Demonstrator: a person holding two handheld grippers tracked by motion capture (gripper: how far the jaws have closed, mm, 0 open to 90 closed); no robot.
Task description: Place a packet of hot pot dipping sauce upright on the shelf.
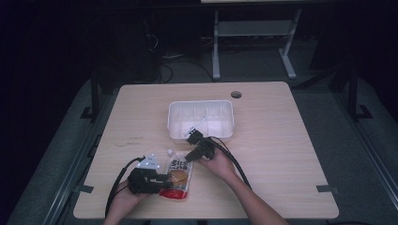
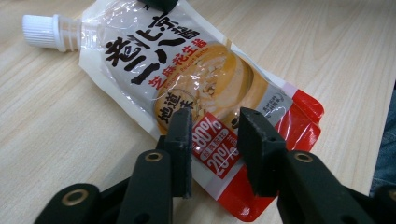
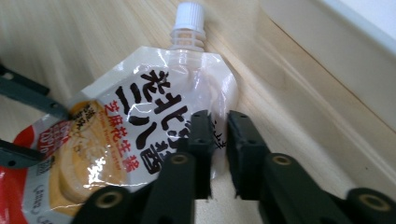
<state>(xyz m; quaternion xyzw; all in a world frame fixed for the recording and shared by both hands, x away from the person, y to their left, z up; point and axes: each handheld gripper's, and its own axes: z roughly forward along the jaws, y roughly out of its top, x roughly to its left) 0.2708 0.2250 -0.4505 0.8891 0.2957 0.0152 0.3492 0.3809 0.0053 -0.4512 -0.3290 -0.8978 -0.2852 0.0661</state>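
Grasp step: right gripper (image 3: pixel 217 154) pinches the spouted sauce pouch (image 1: pixel 179 174) at its upper edge. Left gripper (image 2: pixel 215 154) is spread over the bottom end, not pinching. Next, I'd judge: lift toward the white tray (image 1: pixel 176 129) at 12 o'clock.

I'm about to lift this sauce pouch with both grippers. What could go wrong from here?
1. The right gripper pinches only the thin side edge of the pouch; the glossy film may slip out.
2. The left gripper stands open over the pouch's lower end, so that end may sag.
3. The white tray is close behind.
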